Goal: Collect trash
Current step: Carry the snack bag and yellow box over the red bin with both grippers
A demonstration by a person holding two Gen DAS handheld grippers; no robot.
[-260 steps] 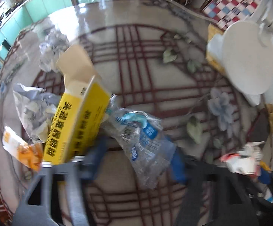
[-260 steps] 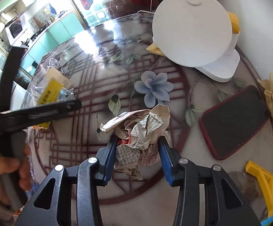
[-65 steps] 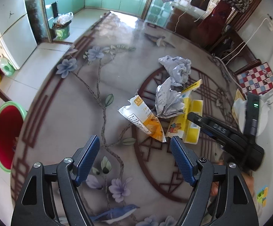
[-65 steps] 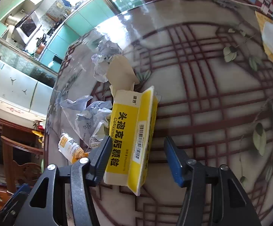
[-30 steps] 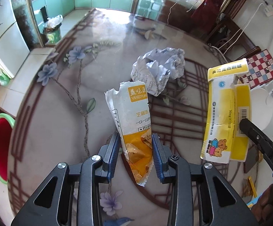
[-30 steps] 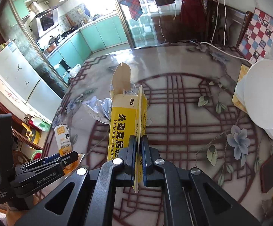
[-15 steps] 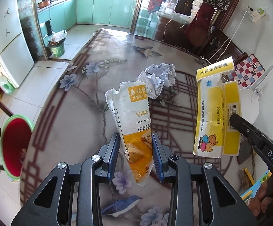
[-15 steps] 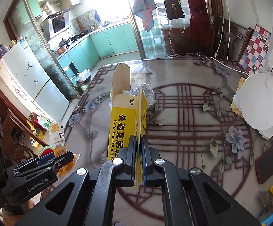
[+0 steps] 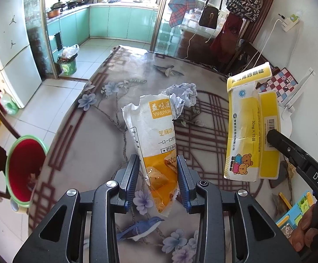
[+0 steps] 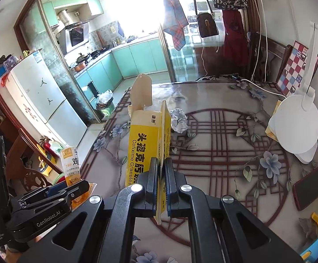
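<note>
We've got one piece of trash in each gripper, both lifted clear of the worktop (image 9: 88, 149).

L gripper (image 9: 158, 180): jaws partly closed, pinching the orange lower end of a torn white-and-orange snack wrapper (image 9: 152, 135). The wrapper stands upright between the blue pads, its ripped mouth at 12 o'clock and its tail hanging below the jaws toward 6.

R gripper (image 10: 163, 182): jaws squeezed all the way in on a flattened yellow medicine box (image 10: 147, 140), held edge-on, with its open cardboard flap sticking up at 12 o'clock. In the L wrist view we see the same box at 3 o'clock, w/ the R gripper's black finger reaching it from 4 o'clock and part of a hand (image 9: 306, 233) at the lower right edge.

Still on the worktop: a crumpled paper ball (image 9: 184, 97), in the L wrist view just beyond the wrapper's top at 12–1 o'clock; in the R wrist view it sits just R of the box's top edge.

Other bits: a red bucket with green rim (image 9: 24, 168) on the floor at 9 o'clock in the L view; a white lamp (image 10: 297, 127) at 3 o'clock and a red-cased phone (image 10: 310, 187) at 4 o'clock in the R view.
</note>
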